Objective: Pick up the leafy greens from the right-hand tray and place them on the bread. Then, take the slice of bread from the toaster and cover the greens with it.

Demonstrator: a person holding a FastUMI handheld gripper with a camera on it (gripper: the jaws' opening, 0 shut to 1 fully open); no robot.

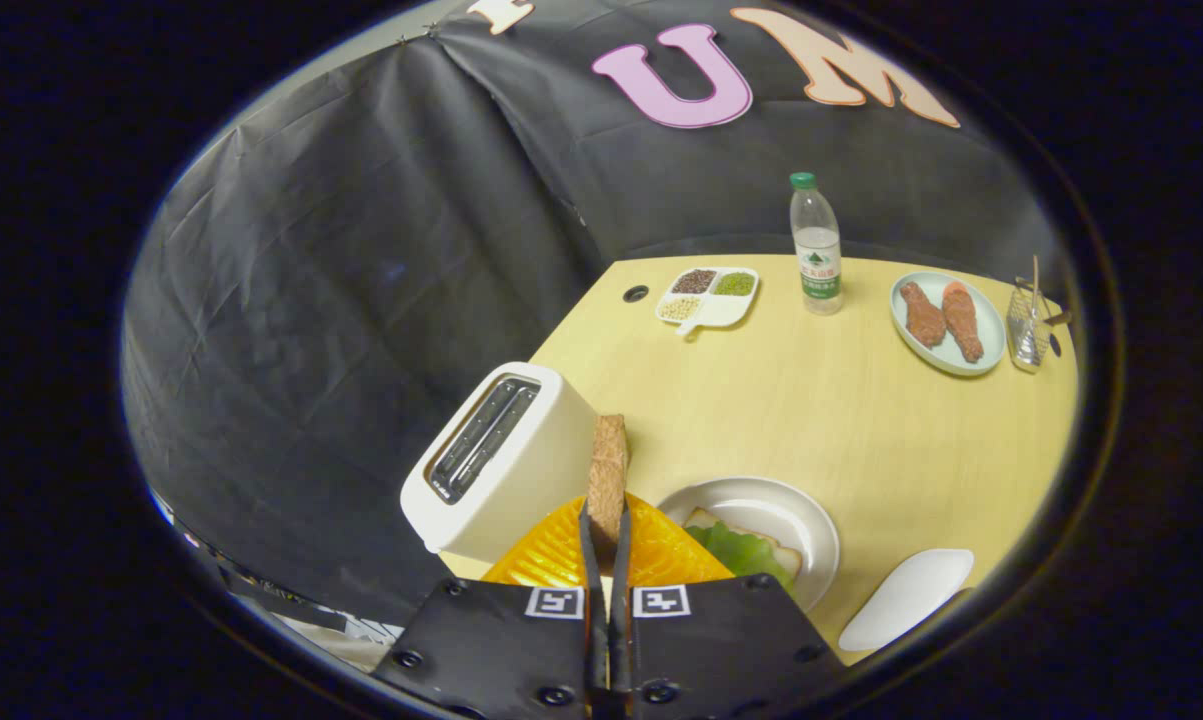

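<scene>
My gripper (606, 535) is shut on a slice of bread (608, 470), held edge-on and upright above the table. The white toaster (506, 455) stands just left of the fingers, its slots empty as far as I can see. Right of the fingers, a white plate (796, 510) holds another bread slice (706, 520) with leafy greens (746, 550) lying on it. An oval white tray (906, 598) lies to the right of the plate with nothing on it.
At the far side of the wooden table (781, 400) stand a water bottle (816, 245), a divided dish of beans (709, 295), a plate with two meat pieces (946, 320) and a small wire basket (1028, 330). The table's edge runs left of the toaster.
</scene>
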